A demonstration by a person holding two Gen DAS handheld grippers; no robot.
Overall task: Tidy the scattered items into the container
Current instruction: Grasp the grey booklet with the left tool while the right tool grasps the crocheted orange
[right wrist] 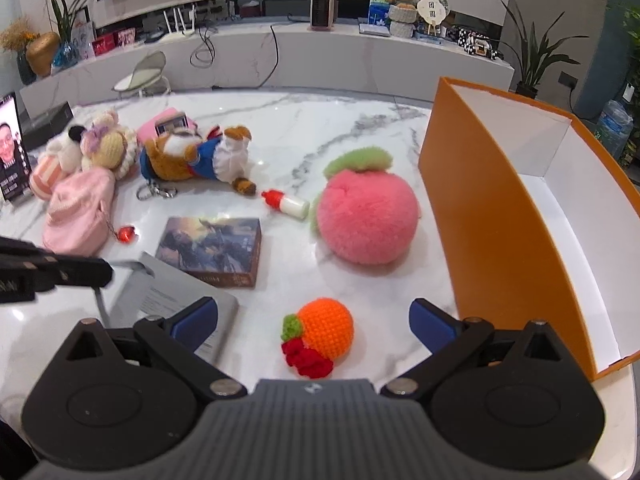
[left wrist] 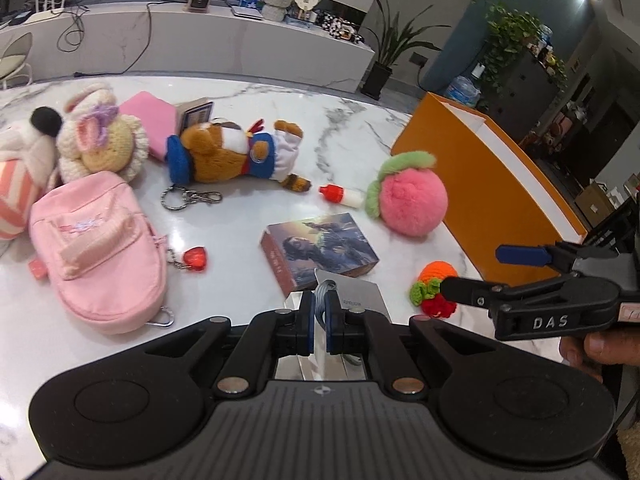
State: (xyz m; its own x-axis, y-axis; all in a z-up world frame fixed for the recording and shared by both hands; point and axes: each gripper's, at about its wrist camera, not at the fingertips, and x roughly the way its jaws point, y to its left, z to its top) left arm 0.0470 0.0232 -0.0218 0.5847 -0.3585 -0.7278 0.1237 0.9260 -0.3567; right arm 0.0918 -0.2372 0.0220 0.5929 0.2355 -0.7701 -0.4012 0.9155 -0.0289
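The left gripper point(left wrist: 319, 314) was clamped on a grey loop at the top of a flat silver packet point(left wrist: 356, 298), its blue pads pressed narrow against it. In the right wrist view the packet point(right wrist: 176, 300) appeared tilted, one edge raised above the marble table point(right wrist: 320, 136), just in front of a picture box point(right wrist: 212, 246) lying flat.

The right gripper point(right wrist: 313, 320) stood with its fingers wide apart and nothing between the pads; it hovered over a crochet orange point(right wrist: 328, 328) with red and green trim, which lay on the table between the two fingers. In the left wrist view that gripper point(left wrist: 472, 276) reached in from the right, with a hand point(left wrist: 592, 348) behind it, next to the orange point(left wrist: 434, 286).

Beyond the orange lay a pink fluffy peach point(right wrist: 366, 220) with a green tuft, and just beside it a small white bottle point(right wrist: 286, 202) with a red cap. The orange container point(right wrist: 496, 216), white inside, stood on the right of the table, close to the peach; what showed of its inside was bare.

Farther left lay a bear point(left wrist: 228, 152) in blue and white with a keyring point(left wrist: 188, 198), a pink pouch point(left wrist: 100, 248) with a red heart charm point(left wrist: 195, 258), a crochet bunny point(left wrist: 104, 136), and a pink box point(left wrist: 148, 114) behind them.
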